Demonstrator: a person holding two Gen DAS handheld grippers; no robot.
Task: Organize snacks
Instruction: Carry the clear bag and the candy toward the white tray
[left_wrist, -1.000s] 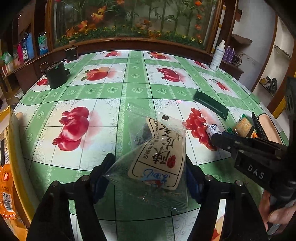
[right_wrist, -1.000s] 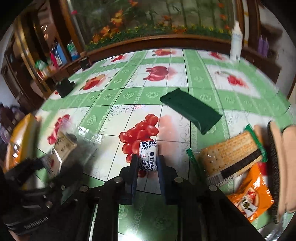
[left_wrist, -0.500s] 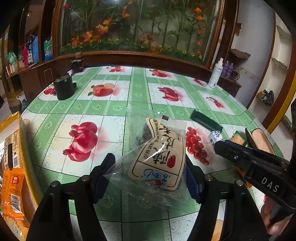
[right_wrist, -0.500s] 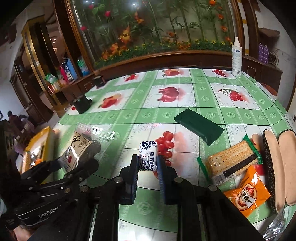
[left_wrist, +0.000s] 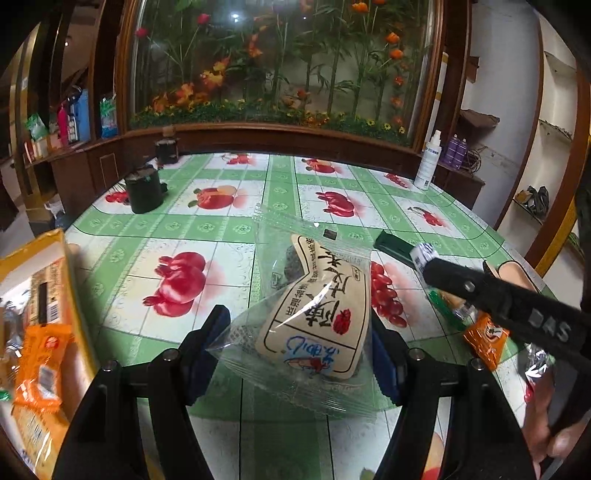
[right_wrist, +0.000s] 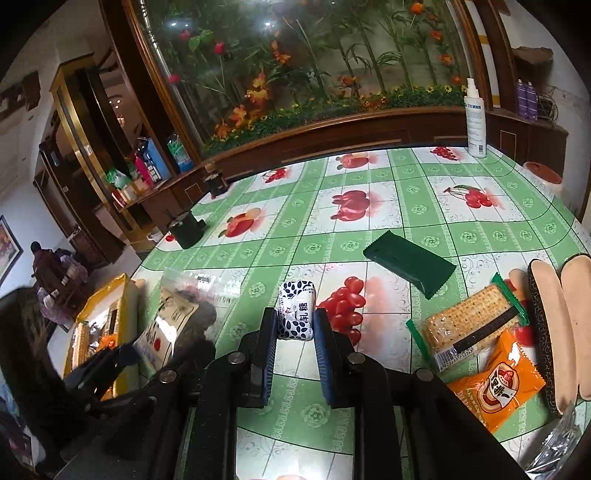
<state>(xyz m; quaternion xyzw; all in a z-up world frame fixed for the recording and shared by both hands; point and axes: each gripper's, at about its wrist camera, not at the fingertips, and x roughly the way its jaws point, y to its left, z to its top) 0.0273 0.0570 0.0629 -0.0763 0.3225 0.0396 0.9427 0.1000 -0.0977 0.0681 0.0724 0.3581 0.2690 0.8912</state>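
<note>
Left wrist view: the left gripper (left_wrist: 295, 332) clamps a clear plastic snack packet (left_wrist: 314, 314) between its blue pads, jaws set fairly wide around it. The packet carries a cream label with black characters and a red stamp; something dark shows through the film near its far end. Its long axis runs away from the camera, tilted a little right, the crimped far edge held above the green fruit-print tablecloth (left_wrist: 229, 229). At the left edge sits a yellow box (left_wrist: 70, 295) with orange sachets inside. The right gripper (left_wrist: 424, 258) reaches in from the right, a small white candy at its tip. The cloth beyond the packet lies bare up to a dark canister (left_wrist: 143, 190).

Right wrist view: the right gripper (right_wrist: 295, 325) pinches narrowly on a white candy with dark blue dots (right_wrist: 297, 310), its long axis pointing away, lifted off the cloth. Right of it lie a dark green wrapper (right_wrist: 408, 262), a cracker pack (right_wrist: 469, 325) and an orange sachet (right_wrist: 498, 384). The yellow box stands at the left, past the table's edge.
</note>
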